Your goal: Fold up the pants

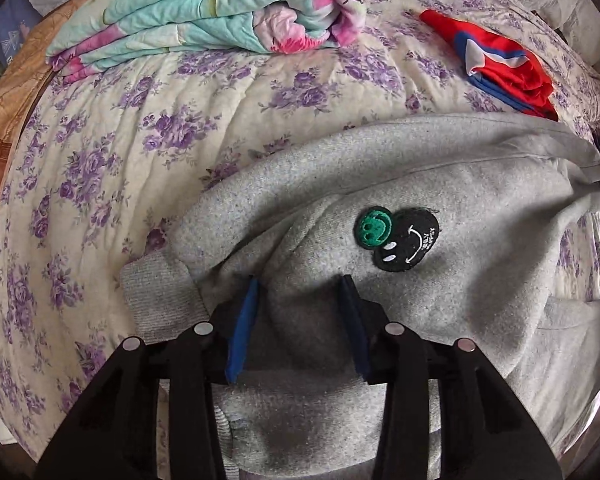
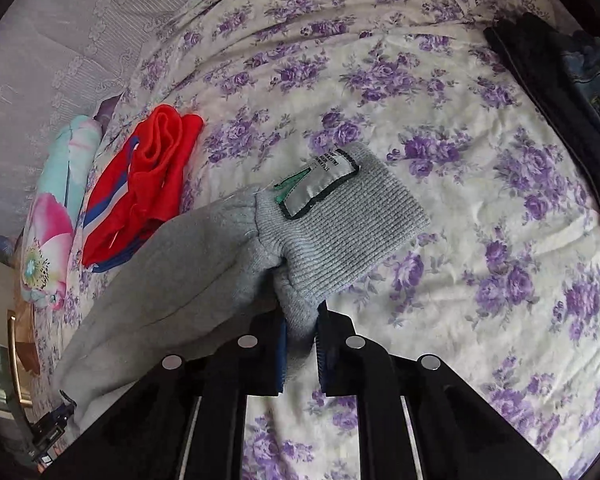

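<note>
Grey sweatpants [image 1: 420, 184] lie on the floral bedspread, with a green and black smiley patch [image 1: 398, 240] facing up. My left gripper [image 1: 300, 284] is open, its fingers [image 1: 244, 324] resting on the grey fabric beside a ribbed cuff [image 1: 160, 296]. In the right wrist view my right gripper [image 2: 302, 312] is shut on the pants [image 2: 172, 276] just below a ribbed cuff [image 2: 348, 232] that carries a grey label [image 2: 316, 184]. The leg trails off to the left.
A folded red, white and blue garment [image 1: 496, 60] [image 2: 144, 188] lies beyond the pants. A rolled flowered quilt [image 1: 220, 12] sits at the far left. Dark clothing [image 2: 556, 80] lies at the right edge of the bed [image 2: 500, 208].
</note>
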### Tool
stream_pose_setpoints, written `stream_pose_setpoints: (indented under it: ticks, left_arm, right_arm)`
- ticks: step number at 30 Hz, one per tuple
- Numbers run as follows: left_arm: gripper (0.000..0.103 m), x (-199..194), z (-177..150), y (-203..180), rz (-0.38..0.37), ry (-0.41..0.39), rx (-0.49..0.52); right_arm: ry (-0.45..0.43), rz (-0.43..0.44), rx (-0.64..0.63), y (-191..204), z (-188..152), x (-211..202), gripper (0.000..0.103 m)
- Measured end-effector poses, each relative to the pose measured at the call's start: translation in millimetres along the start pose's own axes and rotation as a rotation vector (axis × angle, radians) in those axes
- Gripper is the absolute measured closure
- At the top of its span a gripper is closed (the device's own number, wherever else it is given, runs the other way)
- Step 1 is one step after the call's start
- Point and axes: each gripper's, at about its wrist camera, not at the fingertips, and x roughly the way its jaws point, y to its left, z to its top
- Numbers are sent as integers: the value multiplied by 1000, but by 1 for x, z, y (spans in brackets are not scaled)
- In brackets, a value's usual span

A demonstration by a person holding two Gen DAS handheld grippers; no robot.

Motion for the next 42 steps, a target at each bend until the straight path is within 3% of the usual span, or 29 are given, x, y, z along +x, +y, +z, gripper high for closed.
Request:
stream_pose_setpoints:
  ticks: [3,6,8,9,10,12,13,14,16,19,24,27,30,33,36,37,38,39,40,42]
  left_arm:
    - [64,-2,-6,-4,0,-16,24]
    - [64,4,-2,-4,4,-8,18]
    - [64,7,3,-7,18,2,29]
    - [64,5,4,-8,20,10,37]
    - [63,0,3,-7,12,18,43]
    - [63,-15,3,0,-38,38,56]
    - [57,-27,3,6,-63,32,61]
    - [40,-40,4,13,-77,12,64]
    - [15,-64,8,28,-62,-54,82]
    - [14,-79,28,43,-39,-98,128]
    - [14,-45,66,52,-150,-30,237]
    - [14,-18,69,45,-264,37,298]
    - [14,-7,63,35,-263,15,364]
    - [18,7,65,41,-334,38,327]
    - [38,23,68,56,-467,63,248]
    - [58,30,67,59,-521,78,223]
    - [67,35,66,60,-546,80,208]
    - [71,35,63,60,-561,50,207]
    - [81,32,60,59,-579,14,219]
    - [83,27,56,58,-575,-24,226]
  right_arm:
    - [-20,-65,-52,-1,-20,-25,91]
    - [24,-127,-73,-12,-27,-3,87]
    - [50,-170,-106,-16,-29,27,78]
    - [-3,-184,-143,-11,-30,24,72]
    - [11,-228,-173,-5,-31,23,68]
    - [44,-273,-181,0,-35,12,46]
    - [45,-269,-176,0,-40,1,46]
    - [28,-270,-175,1,-47,-14,46]
    - [-37,-264,-206,3,-68,-48,46]
    - [-105,-187,-246,5,-107,-92,43]
    - [-141,-136,-270,8,-176,-137,42]
    - [-147,-157,-278,14,-198,-152,42]
    - [-174,-219,-282,19,-206,-163,40]
    - [-165,-224,-297,32,-201,-161,40]
    - [-140,-185,-356,61,-194,-147,40]
    - [-127,-164,-380,75,-190,-139,40]
    - [-108,-136,-405,91,-186,-130,40]
    - [-85,-100,-432,109,-181,-120,40]
    - [-59,-57,-466,130,-176,-109,40]
    - [-18,28,-562,181,-163,-88,40]
